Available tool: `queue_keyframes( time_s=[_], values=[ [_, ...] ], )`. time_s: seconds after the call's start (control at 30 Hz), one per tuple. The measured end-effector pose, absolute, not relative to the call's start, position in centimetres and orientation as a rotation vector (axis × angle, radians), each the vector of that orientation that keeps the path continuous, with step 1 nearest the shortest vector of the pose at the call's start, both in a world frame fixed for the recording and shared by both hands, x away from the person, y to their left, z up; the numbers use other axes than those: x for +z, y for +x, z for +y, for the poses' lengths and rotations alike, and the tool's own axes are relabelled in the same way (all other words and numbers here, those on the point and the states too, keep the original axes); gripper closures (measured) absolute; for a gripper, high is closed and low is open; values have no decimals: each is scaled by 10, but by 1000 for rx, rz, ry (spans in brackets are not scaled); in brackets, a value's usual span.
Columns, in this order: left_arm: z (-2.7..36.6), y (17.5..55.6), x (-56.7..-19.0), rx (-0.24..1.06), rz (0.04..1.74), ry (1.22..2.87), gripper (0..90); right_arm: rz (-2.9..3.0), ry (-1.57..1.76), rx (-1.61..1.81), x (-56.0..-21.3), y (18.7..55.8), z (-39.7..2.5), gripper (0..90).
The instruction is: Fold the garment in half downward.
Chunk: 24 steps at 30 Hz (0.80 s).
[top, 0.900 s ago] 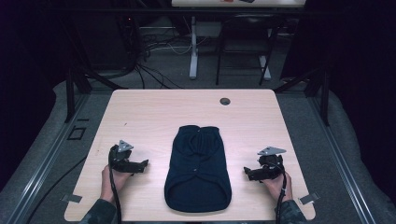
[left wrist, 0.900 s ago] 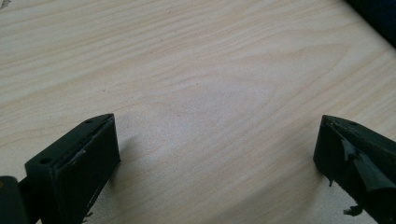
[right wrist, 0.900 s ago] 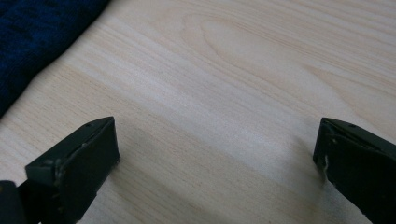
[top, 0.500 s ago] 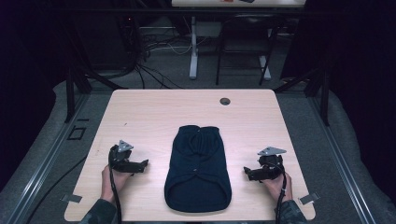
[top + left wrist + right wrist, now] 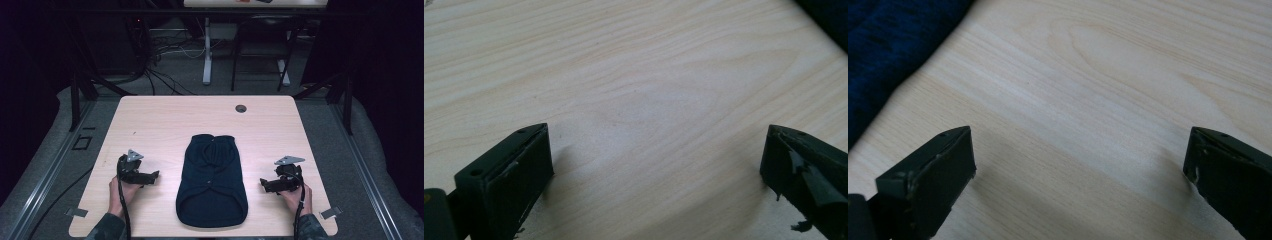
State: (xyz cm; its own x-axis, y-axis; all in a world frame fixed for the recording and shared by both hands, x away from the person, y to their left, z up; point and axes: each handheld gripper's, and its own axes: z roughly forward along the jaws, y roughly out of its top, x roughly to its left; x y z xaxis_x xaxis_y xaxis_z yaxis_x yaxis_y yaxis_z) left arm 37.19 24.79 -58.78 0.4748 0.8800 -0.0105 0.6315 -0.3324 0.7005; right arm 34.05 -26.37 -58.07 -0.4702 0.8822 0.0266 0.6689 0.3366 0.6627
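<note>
Garment: a dark navy knitted garment point(image 5: 212, 180) lies flat on the worktop, about midway between its left and right edges and toward the near edge. Its narrower end points away from the person; its wider end lies close to the near edge. A row of small pale dots runs down its middle.
Garment in claw views: a navy corner point(image 5: 829, 17) shows at the top right of the left gripper view; knitted blue fabric point(image 5: 888, 55) covers the upper left of the right gripper view.
Left claw: the left claw point(image 5: 150, 175) rests on the worktop to the left of the garment, apart from it, pointing toward it. Its jaws stand wide apart with bare wood between them, holding nothing.
Right claw: the right claw point(image 5: 265, 184) rests to the right of the garment, apart from it, pointing toward it. Its jaws are spread wide over bare wood, holding nothing.
Hands: the left hand point(image 5: 121, 190) and right hand point(image 5: 296, 196) grip the tools from the near edge.
Worktop: the worktop point(image 5: 165, 120) is light wood with a round hole point(image 5: 241, 108) near its far edge.
Surroundings: grey floor, cables and dark stands lie beyond.
</note>
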Motion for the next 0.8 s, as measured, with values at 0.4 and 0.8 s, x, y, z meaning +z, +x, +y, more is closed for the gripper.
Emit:
queue_keyframes(
  time_s=[0.4, 0.8],
  values=[
    [232, 369, -575, 468, 1182, 2076, 6, 2309, 1313, 934, -565, 336, -248, 3],
    [215, 372, -567, 404, 1117, 2090, 1, 2360, 1258, 984, -554, 336, -229, 9]
  ],
)
